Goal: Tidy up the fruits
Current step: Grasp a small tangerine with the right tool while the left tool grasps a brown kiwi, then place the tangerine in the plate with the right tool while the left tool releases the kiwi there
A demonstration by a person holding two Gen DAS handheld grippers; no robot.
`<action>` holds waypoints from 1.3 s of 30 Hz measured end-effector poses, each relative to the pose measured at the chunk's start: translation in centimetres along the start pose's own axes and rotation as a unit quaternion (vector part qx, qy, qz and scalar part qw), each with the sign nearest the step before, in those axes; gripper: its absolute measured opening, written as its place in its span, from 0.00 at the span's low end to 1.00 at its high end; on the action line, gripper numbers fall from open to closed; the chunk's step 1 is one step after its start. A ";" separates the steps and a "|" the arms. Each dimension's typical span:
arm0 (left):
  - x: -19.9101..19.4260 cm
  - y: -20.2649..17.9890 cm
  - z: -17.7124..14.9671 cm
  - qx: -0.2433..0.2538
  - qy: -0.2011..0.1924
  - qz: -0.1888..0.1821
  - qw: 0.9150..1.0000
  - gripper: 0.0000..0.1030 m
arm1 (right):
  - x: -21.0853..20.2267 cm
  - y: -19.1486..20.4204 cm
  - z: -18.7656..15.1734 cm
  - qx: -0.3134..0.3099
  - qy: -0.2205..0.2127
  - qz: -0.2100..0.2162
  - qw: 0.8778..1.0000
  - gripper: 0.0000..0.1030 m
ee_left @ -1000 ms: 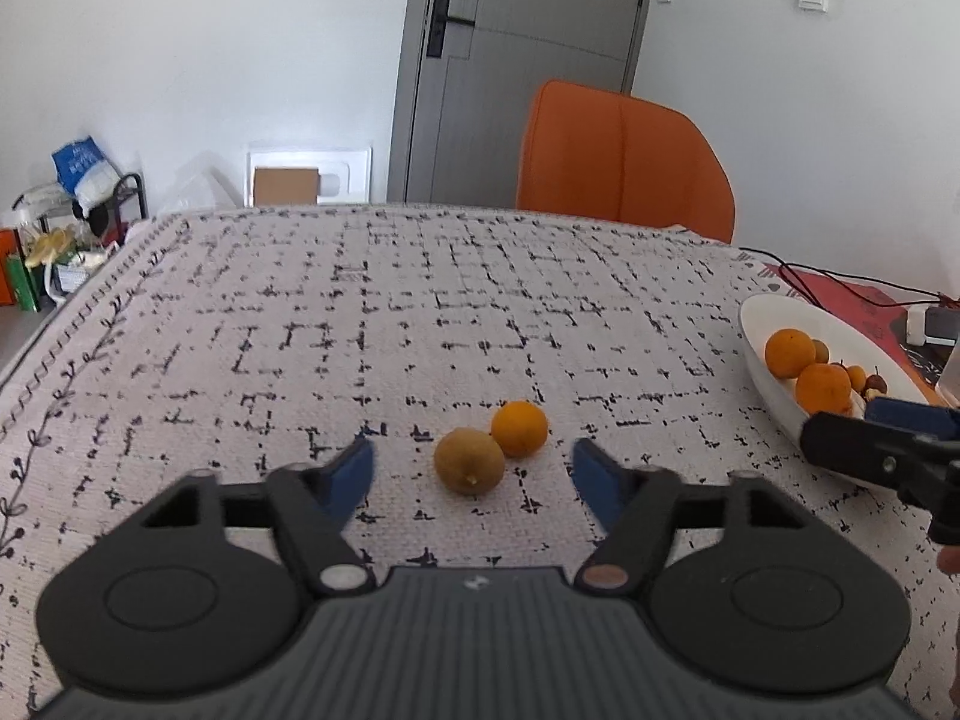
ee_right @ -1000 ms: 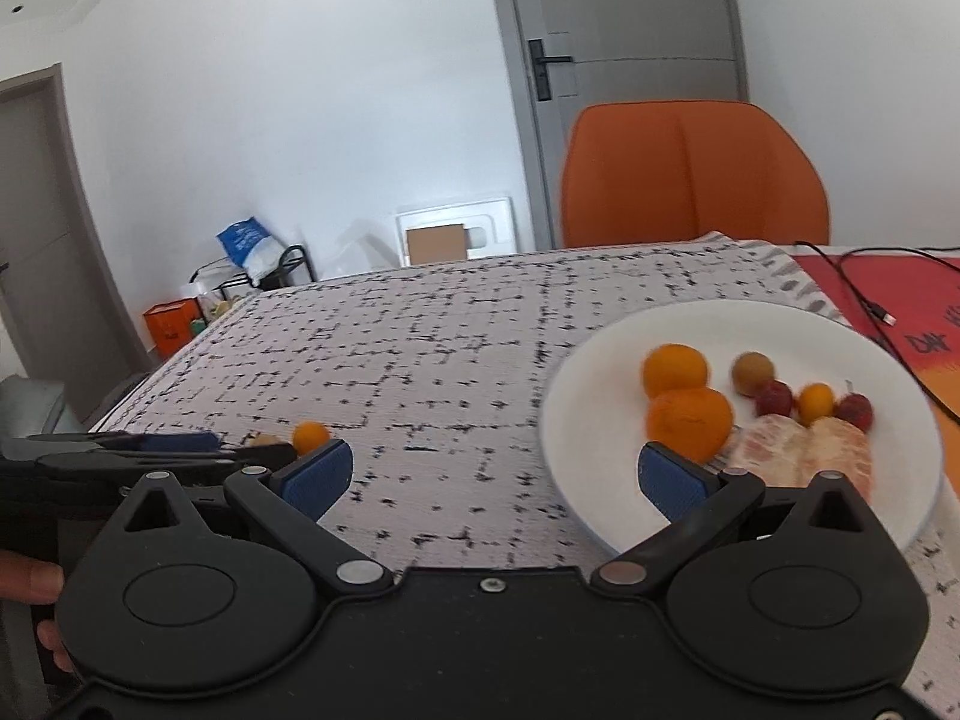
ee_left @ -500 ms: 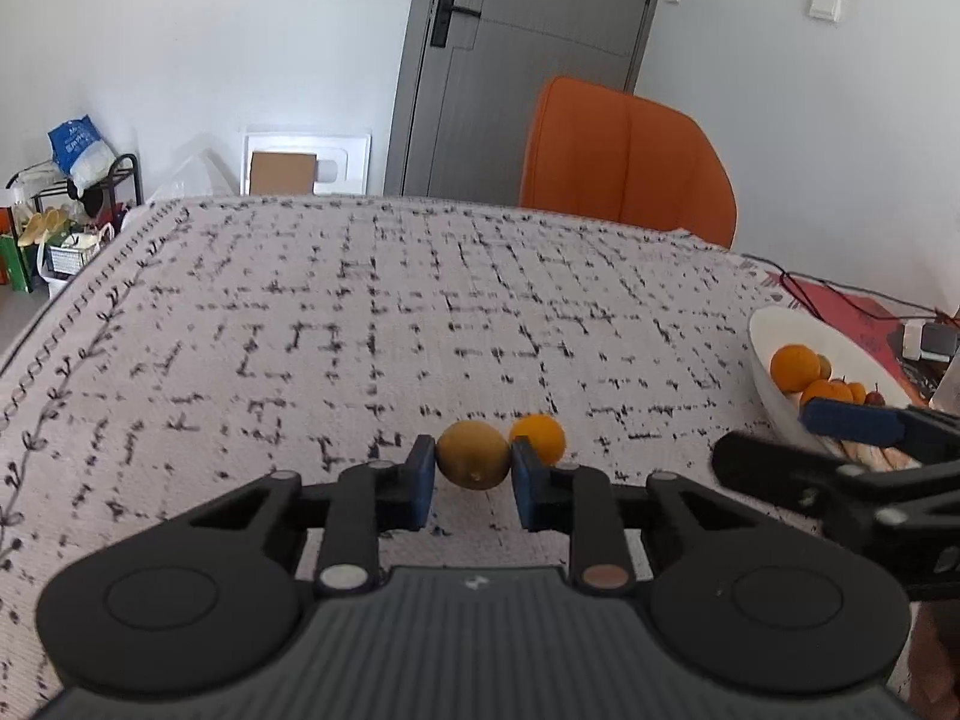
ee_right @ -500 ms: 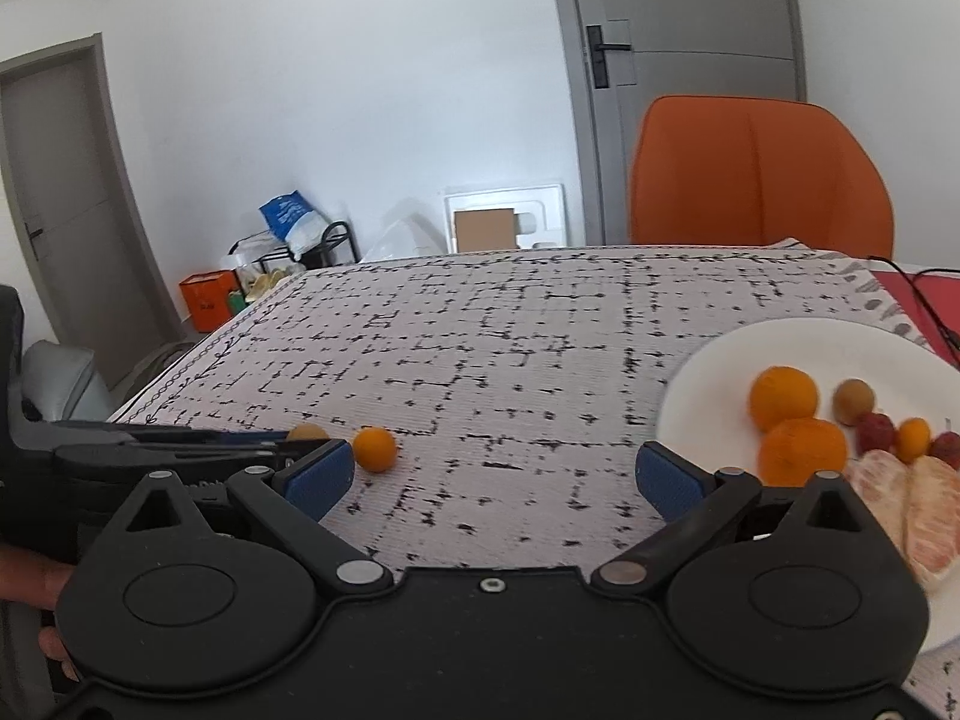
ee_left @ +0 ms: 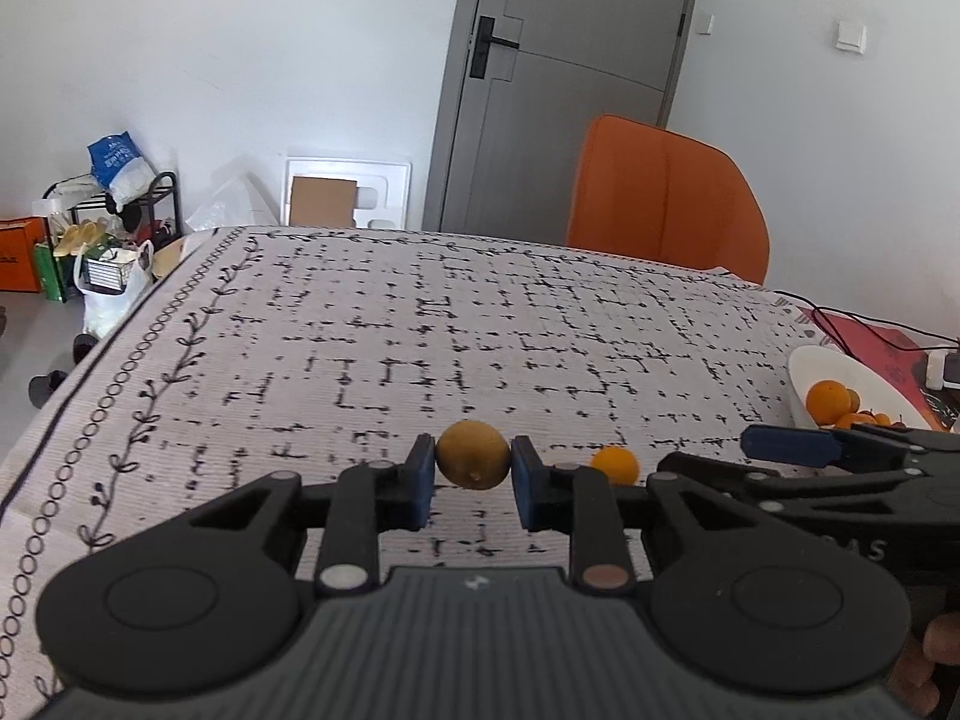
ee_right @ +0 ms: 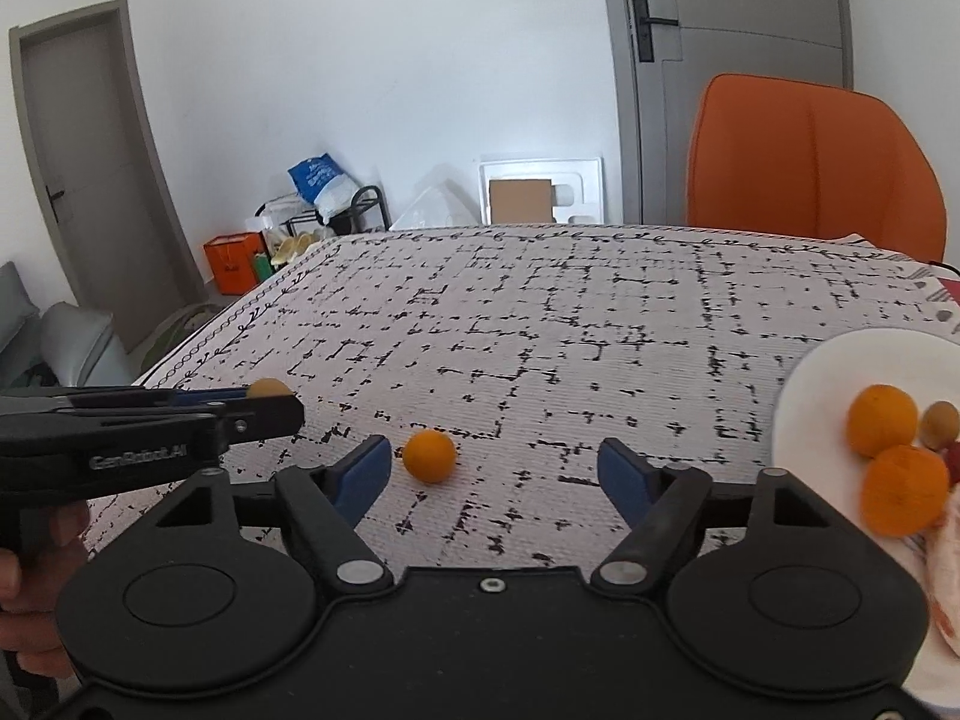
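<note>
Two loose fruits matter at this moment, and you have one of them already. Your left gripper point(ee_left: 473, 477) has its blue pads point(ee_left: 422, 468) pressed on either side of a dull yellow-brown lemon point(ee_left: 473, 454), round, matte, with a small dark nub low on its near face; it sits raised a little above the patterned tablecloth point(ee_left: 420, 330). Just to its right, on the cloth, lies a small orange point(ee_right: 428, 455), bright and smooth, touching neither gripper. From your right wrist camera that small orange sits just beyond the left finger point(ee_right: 362, 474) of your right gripper point(ee_right: 495, 474), off to the left of the gap, not between the fingers. Those jaws stand at a middling width, empty, and have just been closing. Farther right, at the table's right edge, the white plate point(ee_right: 804, 372) holds two larger oranges point(ee_right: 882, 427), a small brownish fruit point(ee_right: 940, 423) beside them, something red behind, and peeled pale citrus segments point(ee_right: 948, 564) at the near rim. An orange chair point(ee_right: 810, 162) stands at the far side of the table.
</note>
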State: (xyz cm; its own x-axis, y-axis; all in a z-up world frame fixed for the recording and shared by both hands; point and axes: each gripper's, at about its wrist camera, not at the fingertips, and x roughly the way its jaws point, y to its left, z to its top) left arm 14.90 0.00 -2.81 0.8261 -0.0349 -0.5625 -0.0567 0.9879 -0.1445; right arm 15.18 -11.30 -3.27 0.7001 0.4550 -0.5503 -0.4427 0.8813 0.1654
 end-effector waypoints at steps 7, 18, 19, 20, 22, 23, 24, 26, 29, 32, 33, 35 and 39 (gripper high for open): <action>-0.8 1.6 0.1 -0.007 -0.008 0.013 1.000 0.25 | 1.3 1.2 0.4 -0.002 0.014 0.025 1.000 0.62; -1.4 3.3 -0.1 -0.012 -0.018 0.033 0.999 0.25 | 3.4 2.1 0.6 -0.002 0.039 0.028 0.999 0.21; -1.5 3.3 -0.1 -0.011 -0.018 0.032 0.999 0.25 | 3.2 2.0 0.6 0.003 0.036 0.029 0.999 0.21; -1.6 3.2 -0.1 -0.009 -0.020 0.032 0.999 0.25 | 2.9 1.9 0.5 0.004 0.031 0.027 0.999 0.21; -1.6 3.1 -0.1 -0.007 -0.022 0.031 0.999 0.25 | 2.2 1.8 0.4 0.007 0.023 0.024 0.999 0.21; -1.6 3.0 -0.2 -0.006 -0.022 0.030 0.999 0.25 | 1.8 1.6 0.4 0.012 0.020 0.024 0.999 0.21; -1.6 2.8 -0.1 -0.006 -0.022 0.029 0.999 0.25 | 1.3 1.5 0.4 0.014 0.014 0.024 1.000 0.21; -1.5 2.3 -0.1 -0.002 -0.022 0.025 0.999 0.25 | 0.4 1.2 0.5 0.015 0.005 0.019 1.000 0.21; -1.5 1.3 0.0 0.005 -0.024 0.017 1.000 0.25 | -0.8 0.7 0.4 0.020 -0.008 0.011 1.000 0.21; -1.6 0.2 0.1 0.012 -0.028 0.011 0.999 0.25 | -1.8 -0.1 0.4 0.028 -0.016 0.004 0.999 0.21; -1.6 -0.1 0.1 0.013 -0.029 0.008 0.999 0.25 | -2.2 -0.4 0.3 0.031 -0.019 0.002 0.999 0.21; -1.6 -0.8 0.2 0.017 -0.030 0.001 0.999 0.25 | -2.9 -1.0 0.3 0.036 -0.027 -0.006 0.999 0.21; -1.8 -2.6 0.3 0.029 -0.033 -0.015 0.999 0.25 | -4.5 -2.1 0.0 0.045 -0.041 -0.019 0.998 0.21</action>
State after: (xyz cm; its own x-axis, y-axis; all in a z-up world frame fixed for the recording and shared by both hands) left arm 13.73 -2.44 -1.22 0.8618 -0.0556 -0.5043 -0.0007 0.9939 -0.1107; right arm 12.98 -15.16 -1.14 0.7601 0.4275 -0.4894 -0.3663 0.9039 0.2207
